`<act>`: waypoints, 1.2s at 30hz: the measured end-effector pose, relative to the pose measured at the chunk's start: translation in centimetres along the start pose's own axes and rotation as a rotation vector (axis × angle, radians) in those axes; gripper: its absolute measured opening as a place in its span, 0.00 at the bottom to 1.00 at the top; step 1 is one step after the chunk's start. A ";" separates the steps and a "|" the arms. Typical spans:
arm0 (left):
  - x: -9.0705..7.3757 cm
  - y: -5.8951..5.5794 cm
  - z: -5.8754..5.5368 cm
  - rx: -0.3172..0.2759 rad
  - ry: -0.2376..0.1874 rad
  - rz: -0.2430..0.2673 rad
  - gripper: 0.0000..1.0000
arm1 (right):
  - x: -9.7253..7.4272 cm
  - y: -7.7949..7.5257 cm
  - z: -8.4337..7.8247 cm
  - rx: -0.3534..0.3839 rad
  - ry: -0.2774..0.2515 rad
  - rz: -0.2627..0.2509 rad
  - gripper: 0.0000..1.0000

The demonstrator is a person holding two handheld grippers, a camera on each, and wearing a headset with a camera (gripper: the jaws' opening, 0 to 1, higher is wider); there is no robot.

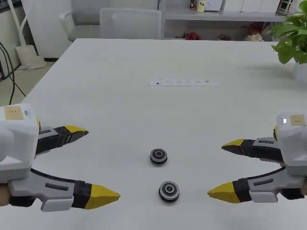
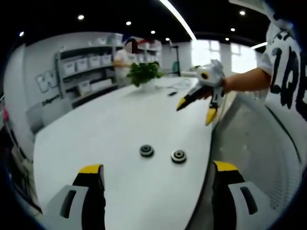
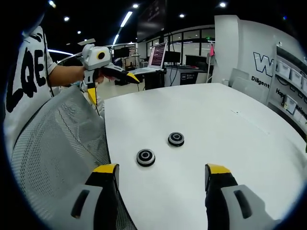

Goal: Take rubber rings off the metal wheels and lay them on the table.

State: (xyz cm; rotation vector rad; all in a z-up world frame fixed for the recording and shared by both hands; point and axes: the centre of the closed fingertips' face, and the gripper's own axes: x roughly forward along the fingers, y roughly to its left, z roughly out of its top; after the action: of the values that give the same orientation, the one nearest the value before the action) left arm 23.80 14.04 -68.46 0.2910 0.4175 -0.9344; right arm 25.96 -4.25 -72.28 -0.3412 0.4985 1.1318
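Starting step, by the look of it: no ring is off yet. Nearest, the L gripper [image 1: 101, 163] and R gripper [image 1: 216, 169] hover over the desk [image 1: 120, 96], one each side, jaws wide apart & holding nothing. Between them sits the near wheel [image 1: 169, 190], flat on the desk, with its dark rubber ring [image 1: 161, 191] on it, I think. Just behind, a bit to the L, is the far wheel [image 1: 159, 156], not touching the 1st. Both are well apart from the jaws. Further back lies a white power strip [image 1: 184, 82], then a plant [image 1: 292, 36] at the R corner & chairs [image 1: 129, 21] past the desk. Next move, I guess: one gripper pins a wheel, the other nips the ring's edge & peels it off. The ring looks thin, so the pinch must be careful.
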 end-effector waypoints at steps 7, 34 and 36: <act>0.6 0.1 0.1 0.004 -0.001 -0.020 0.93 | 0.5 0.2 -0.3 -0.023 0.011 0.028 0.69; 3.5 -0.1 -0.9 0.013 0.031 -0.100 0.87 | 2.9 0.1 -1.6 -0.039 0.034 0.101 0.64; 3.8 -0.2 -1.0 0.014 0.035 -0.106 0.87 | 3.1 0.0 -1.7 -0.037 0.033 0.106 0.64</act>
State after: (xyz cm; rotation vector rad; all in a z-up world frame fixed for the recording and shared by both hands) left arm 25.42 11.65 -71.11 0.3007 0.4623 -1.0374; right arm 26.64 -2.70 -75.35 -0.3701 0.5300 1.2409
